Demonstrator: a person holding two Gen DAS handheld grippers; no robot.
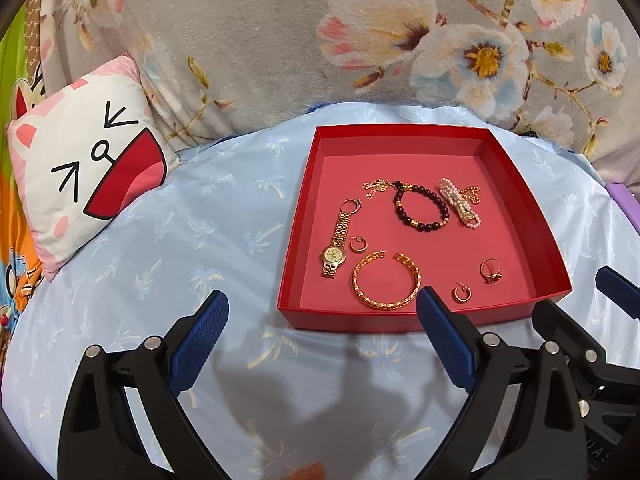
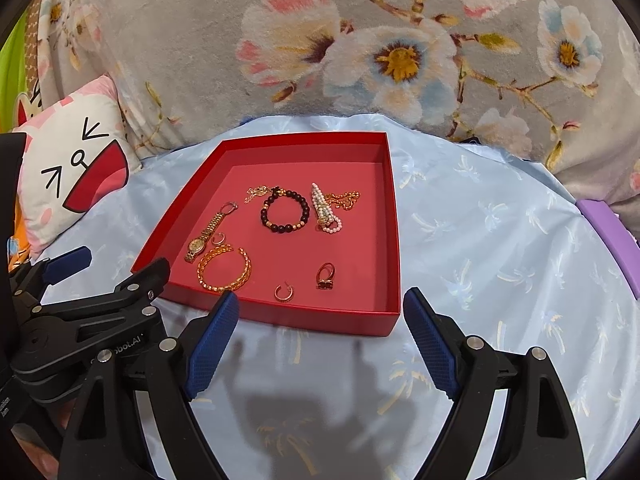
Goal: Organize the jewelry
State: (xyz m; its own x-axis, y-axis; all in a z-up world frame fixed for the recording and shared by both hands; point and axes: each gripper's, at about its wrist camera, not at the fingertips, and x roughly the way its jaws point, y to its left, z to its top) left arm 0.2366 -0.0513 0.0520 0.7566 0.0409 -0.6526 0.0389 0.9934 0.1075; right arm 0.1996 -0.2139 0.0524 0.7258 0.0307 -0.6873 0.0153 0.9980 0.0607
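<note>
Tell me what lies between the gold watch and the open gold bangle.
A small gold hoop earring lies between watch and bangle, clearest in the left wrist view.

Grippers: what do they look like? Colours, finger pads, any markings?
Both the left gripper and the right gripper are black plastic with curved, cut-out finger arms, silver pivot pins and blue textured pads. White lettering, partly hidden, shows on the left one's body.

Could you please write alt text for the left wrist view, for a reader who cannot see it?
A red tray on pale blue bedding holds a gold watch, gold bangle, dark bead bracelet, rings and earrings. The open left gripper hovers before it, empty.
</note>
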